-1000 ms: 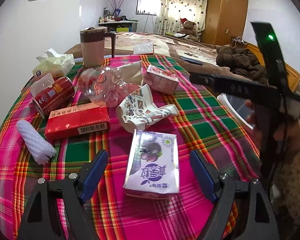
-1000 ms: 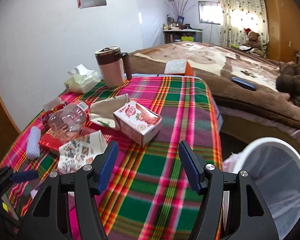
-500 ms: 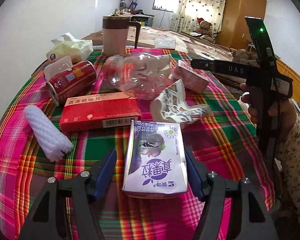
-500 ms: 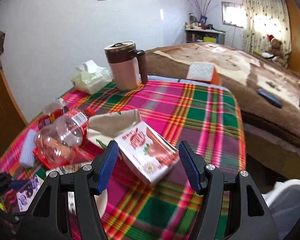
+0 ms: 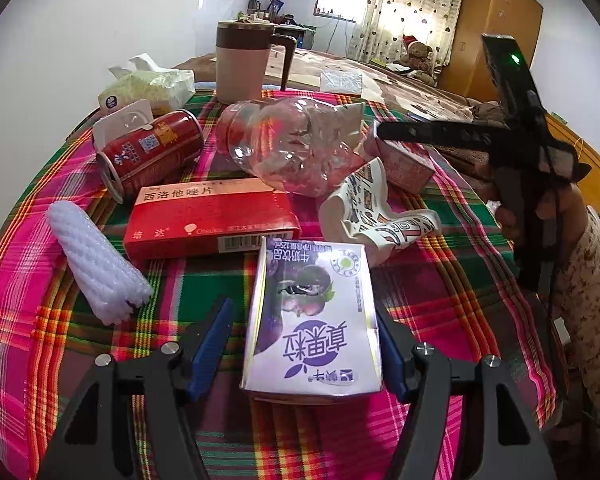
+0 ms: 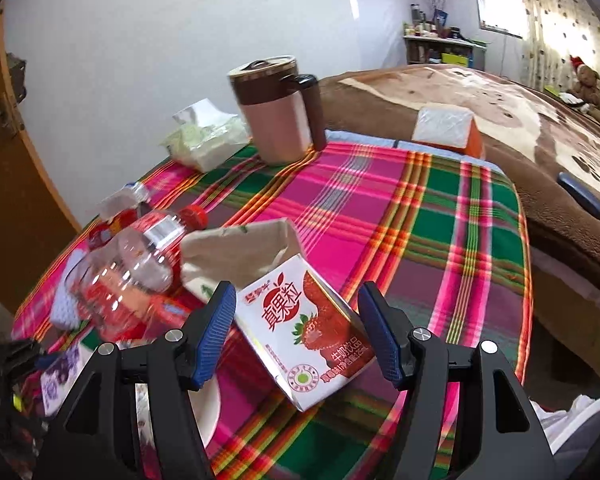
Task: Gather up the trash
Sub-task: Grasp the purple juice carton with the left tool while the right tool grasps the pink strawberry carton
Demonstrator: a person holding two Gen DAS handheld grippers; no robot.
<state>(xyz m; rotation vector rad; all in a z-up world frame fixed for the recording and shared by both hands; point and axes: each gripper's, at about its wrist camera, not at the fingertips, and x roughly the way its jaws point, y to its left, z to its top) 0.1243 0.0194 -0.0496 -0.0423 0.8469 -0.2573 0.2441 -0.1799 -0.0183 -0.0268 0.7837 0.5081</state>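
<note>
The left gripper (image 5: 304, 344) has its ribbed blue pads around a flat purple drink carton (image 5: 314, 320), one pad apart, grip unclear; the right gripper (image 6: 298, 332) stands open around a boxy strawberry carton (image 6: 304, 332) on the plaid cloth (image 6: 440, 216); a crumpled clear bottle (image 6: 128, 280) lies blurry just left.

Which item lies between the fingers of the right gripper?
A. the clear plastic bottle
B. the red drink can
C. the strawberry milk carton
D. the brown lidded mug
C: in the right wrist view the strawberry milk carton sits between the two blue fingers of the right gripper.
</note>
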